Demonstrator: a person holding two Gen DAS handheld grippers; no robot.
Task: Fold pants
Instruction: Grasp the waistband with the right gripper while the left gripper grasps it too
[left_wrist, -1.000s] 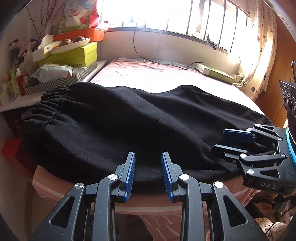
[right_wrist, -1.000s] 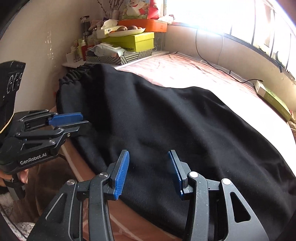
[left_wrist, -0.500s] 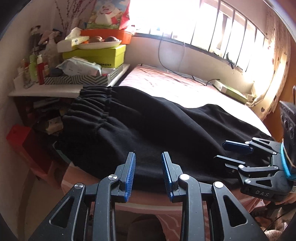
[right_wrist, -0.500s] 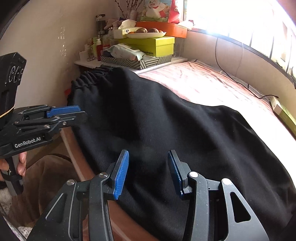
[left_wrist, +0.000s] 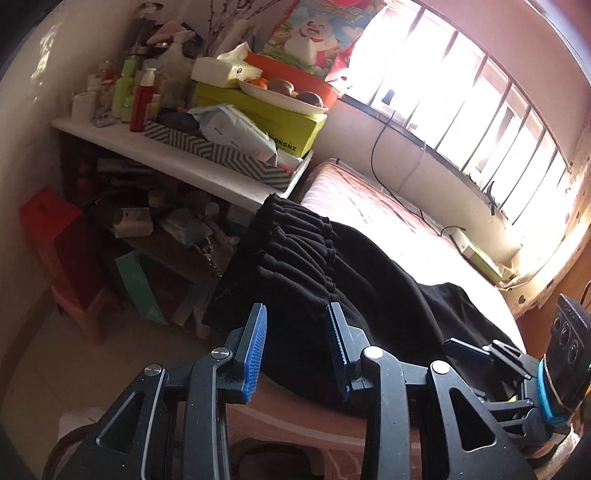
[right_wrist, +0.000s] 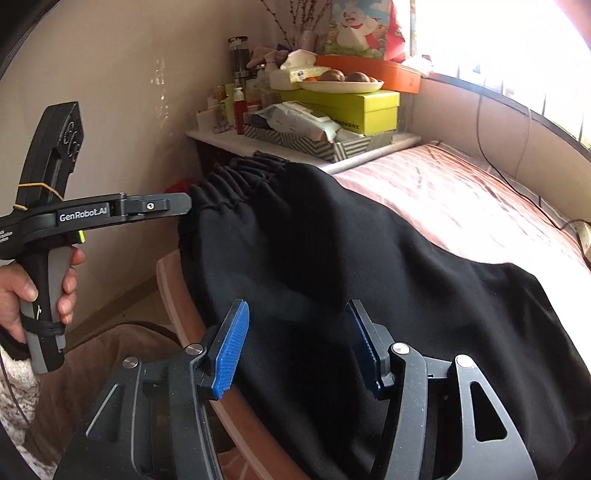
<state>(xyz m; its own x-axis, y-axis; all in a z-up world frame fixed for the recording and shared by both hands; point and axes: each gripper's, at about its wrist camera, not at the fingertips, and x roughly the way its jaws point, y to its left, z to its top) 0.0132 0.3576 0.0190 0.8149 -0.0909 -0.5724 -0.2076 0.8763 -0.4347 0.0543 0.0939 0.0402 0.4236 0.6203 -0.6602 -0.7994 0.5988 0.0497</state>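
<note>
Black fleece pants with a gathered elastic waistband lie spread across a bed covered in a pink striped sheet. The waistband sits at the end of the bed nearest a white shelf crowded with bottles, a yellow-green box and a plate of fruit.

The left gripper, black with blue ribbed pads, hovers over the near edge of the pants just below the waistband. Its fingers have just been opening and stand apart, gripping nothing.

The right gripper hangs over the middle of the cloth. Its fingers have also just been opening and stand released, the pads off the cloth.

A person's hand grips the left gripper's handle.
</note>
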